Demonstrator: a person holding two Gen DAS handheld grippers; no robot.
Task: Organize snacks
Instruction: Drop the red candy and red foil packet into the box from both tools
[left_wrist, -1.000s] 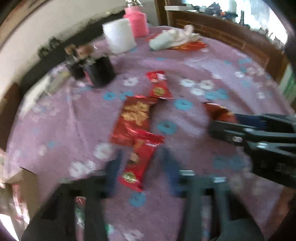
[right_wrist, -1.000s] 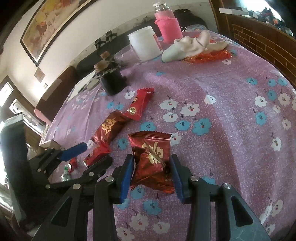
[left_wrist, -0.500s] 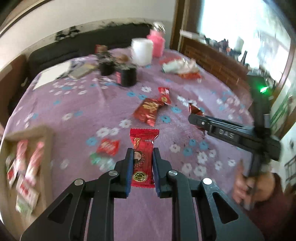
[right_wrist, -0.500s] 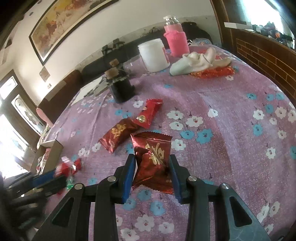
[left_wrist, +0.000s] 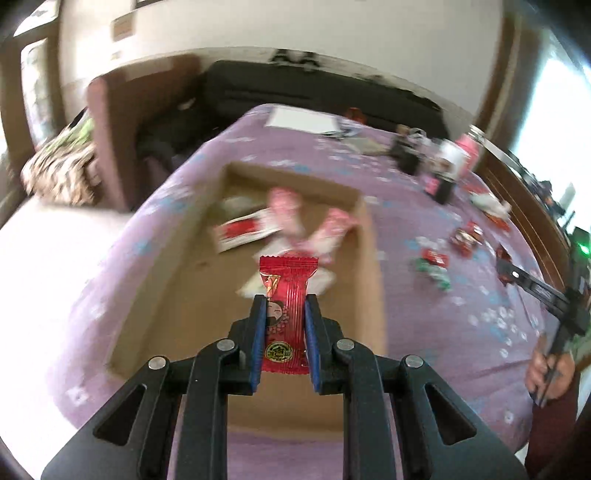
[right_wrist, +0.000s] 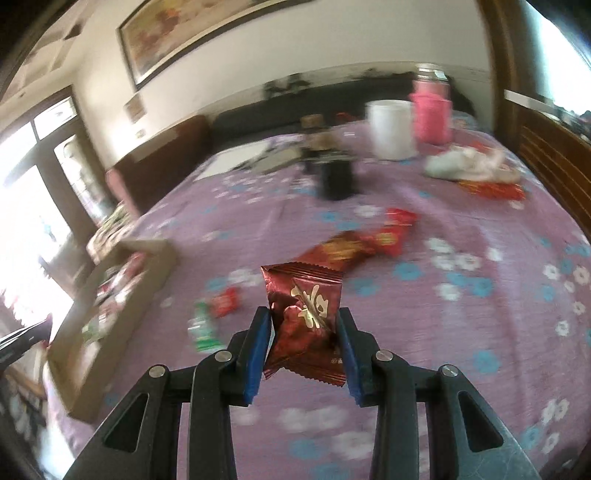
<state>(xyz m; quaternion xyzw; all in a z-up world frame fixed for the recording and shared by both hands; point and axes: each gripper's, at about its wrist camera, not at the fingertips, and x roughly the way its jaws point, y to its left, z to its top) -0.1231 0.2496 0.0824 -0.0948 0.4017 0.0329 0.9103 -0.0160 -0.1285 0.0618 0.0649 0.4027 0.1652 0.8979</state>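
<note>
Above the cardboard box, left gripper now pinching the slim red snack packet, lifted off the purple floral tablecloth half a second earlier and swung over (packets already inside, blurred); release judged next. Farther right, right gripper still clamped on the dark red foil packet, raised clear of the cloth, box well to its left. Loose packets remaining.
</note>
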